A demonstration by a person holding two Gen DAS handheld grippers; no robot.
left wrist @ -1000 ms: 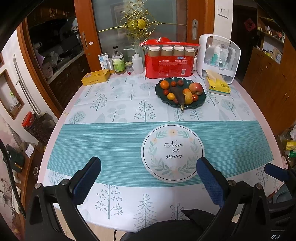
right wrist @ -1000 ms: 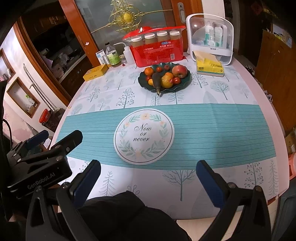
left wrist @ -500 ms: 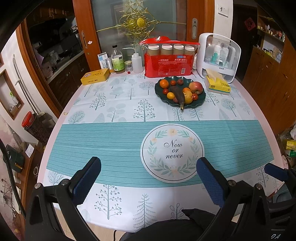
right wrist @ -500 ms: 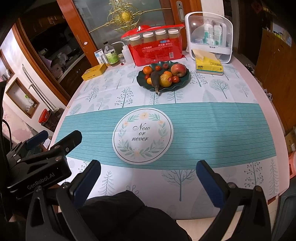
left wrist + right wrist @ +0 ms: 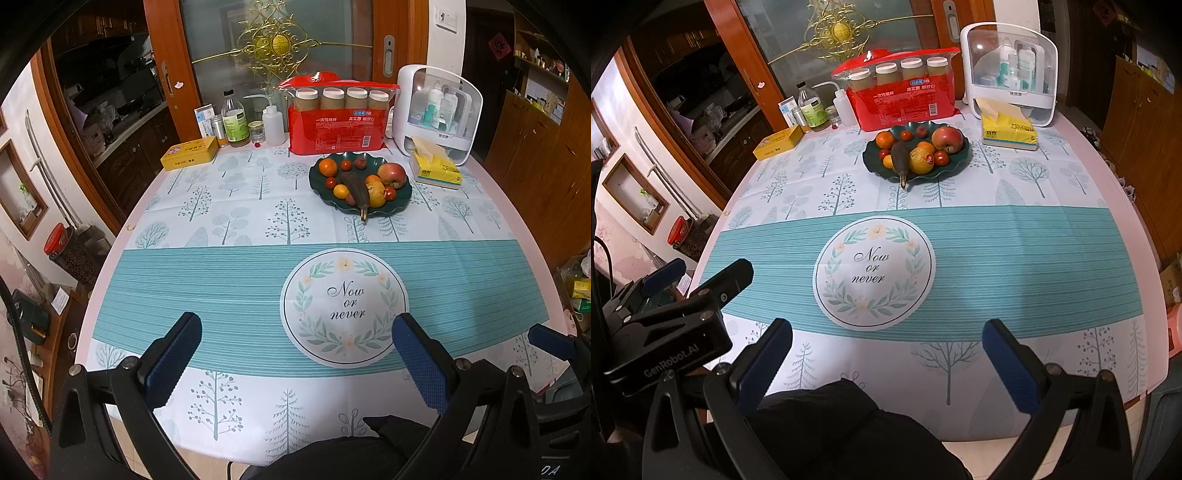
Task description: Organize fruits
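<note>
Spreading across the round table [image 5: 524,258] is a cloth printed with pale trees and a teal band, and a white circle reading "Now or never" [image 5: 345,306] is lying at the centre of that band. Starting at nine o'clock of the far group, a yellow tin [image 5: 189,153] is sitting near the table edge, and just beside it toward ten o'clock a green-labelled bottle [image 5: 234,120] and a white squeeze bottle [image 5: 274,123] are standing upright. At twelve o'clock a red pack of paper cups [image 5: 338,123] is standing against the glass door, and directly in front of it the dark green scalloped plate [image 5: 400,201] is holding the fruit: an orange [image 5: 328,167], a dark banana [image 5: 356,192] whose stem is hanging over the near rim, a yellow pear [image 5: 376,194], a red apple [image 5: 391,174] and several small red fruits between them. Toward two o'clock a yellow tissue pack [image 5: 436,170] is lying just beside the plate, in front of a white storage case [image 5: 437,110]. The left gripper [image 5: 295,354] is hovering at six o'clock over the near edge, its blue-padded fingers [image 5: 171,363] spread wide and gripping nothing, well apart from the plate. The right gripper [image 5: 886,354] is hovering beside it, its fingers likewise standing wide apart and empty, with the left gripper's black body showing at its eight o'clock.
</note>
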